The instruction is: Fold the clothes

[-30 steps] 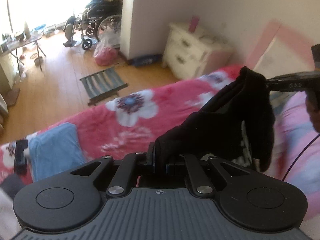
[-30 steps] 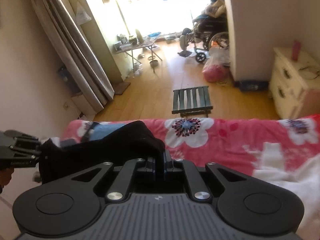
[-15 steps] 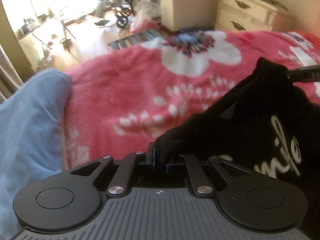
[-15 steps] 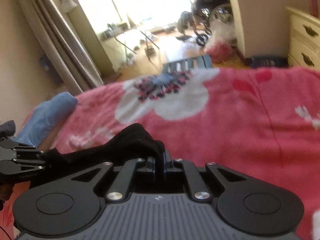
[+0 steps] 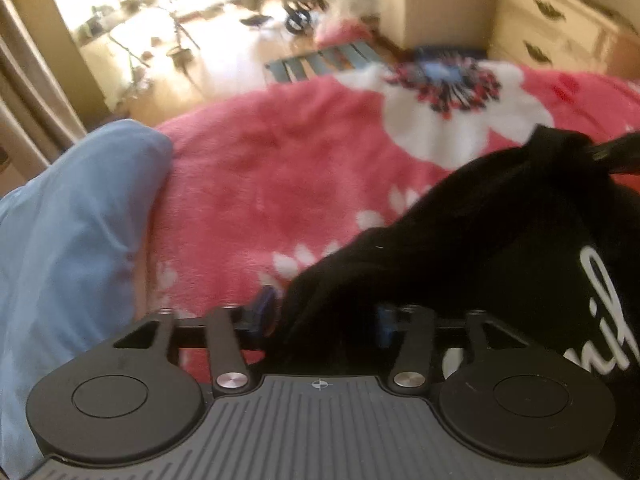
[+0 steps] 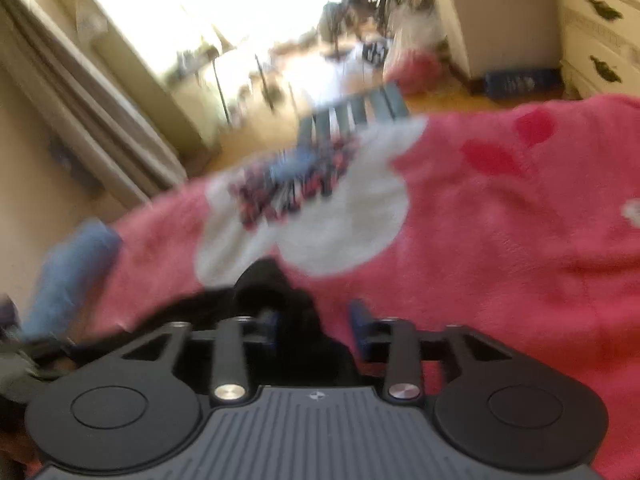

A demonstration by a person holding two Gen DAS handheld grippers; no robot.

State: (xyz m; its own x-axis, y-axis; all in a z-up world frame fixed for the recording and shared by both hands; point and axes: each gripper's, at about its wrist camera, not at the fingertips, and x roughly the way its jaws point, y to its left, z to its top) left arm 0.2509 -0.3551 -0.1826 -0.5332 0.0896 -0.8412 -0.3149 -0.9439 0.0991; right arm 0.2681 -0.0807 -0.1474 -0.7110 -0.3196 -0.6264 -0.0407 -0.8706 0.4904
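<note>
- The left wrist view looks forward along the left gripper (image 5: 324, 314), low and close over the pink blanket (image 5: 280, 184), facing the sunlit floor and the dresser (image 5: 560, 28) at upper right.
- The right wrist view looks along the right gripper (image 6: 316, 322), equally low and close, tilted and blurred, facing the same bright window side.
- The 2 views share the black garment (image 5: 480, 240) (image 6: 276, 292), the blanket's white flower (image 5: 444, 80) (image 6: 304, 216), the blue cloth (image 5: 72, 220) (image 6: 68, 276) and the slatted stool (image 5: 324, 62) (image 6: 356, 114).
</note>
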